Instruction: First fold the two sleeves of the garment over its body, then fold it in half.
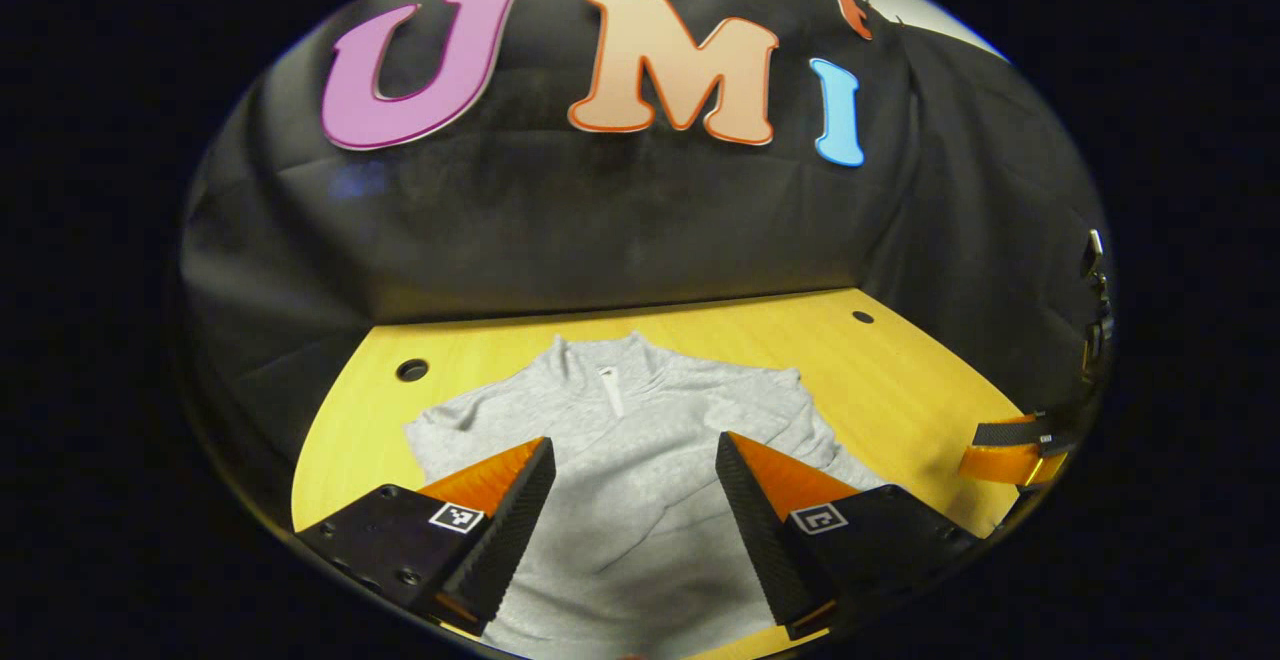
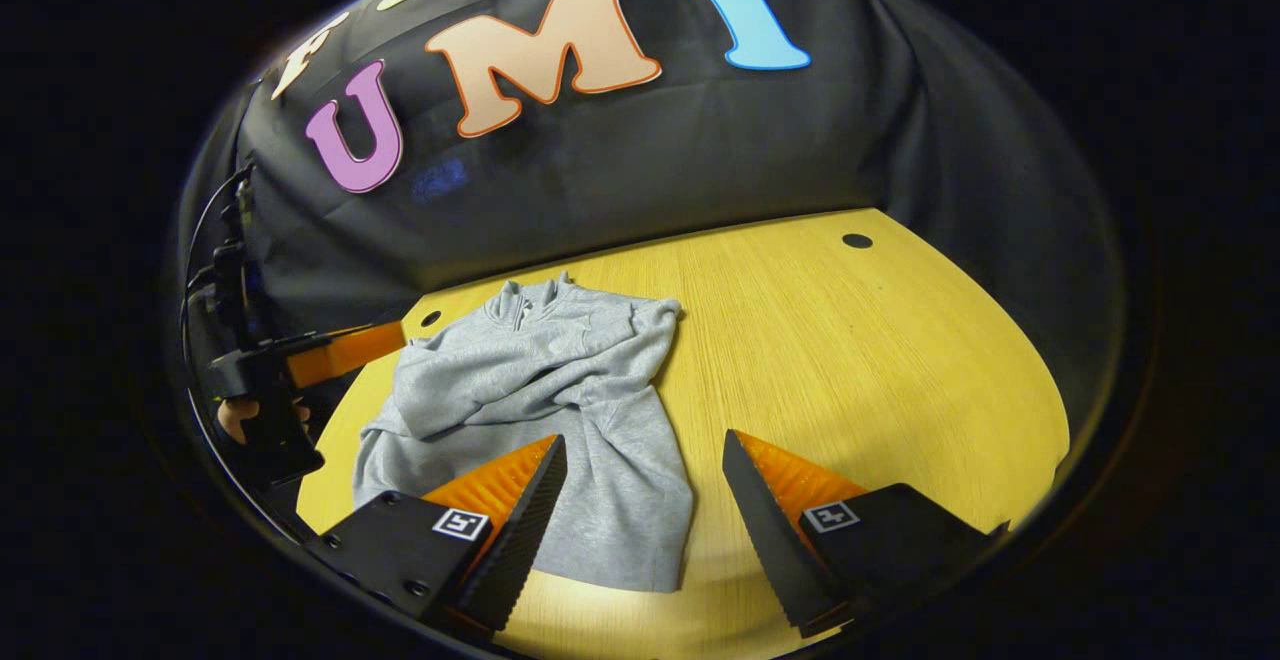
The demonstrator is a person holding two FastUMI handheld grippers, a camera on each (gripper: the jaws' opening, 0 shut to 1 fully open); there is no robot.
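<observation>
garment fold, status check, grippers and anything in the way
Left gripper open, above the garment. Right gripper open, over its near right edge. Both sleeves folded across the body, half fold not yet done. Nothing else on the table.

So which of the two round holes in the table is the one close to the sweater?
The hole by the grey sweater, just beside its shoulder near the collar. The other hole sits far off on bare yellow table, with nothing around it.

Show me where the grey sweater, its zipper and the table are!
grey sweater (image 2: pixel 540 370): right gripper view, on the folded sleeves across its chest.
zipper (image 1: pixel 611 390): left gripper view, on the pale strip under the collar.
table (image 2: pixel 850 360): right gripper view, on bare yellow wood.
</observation>
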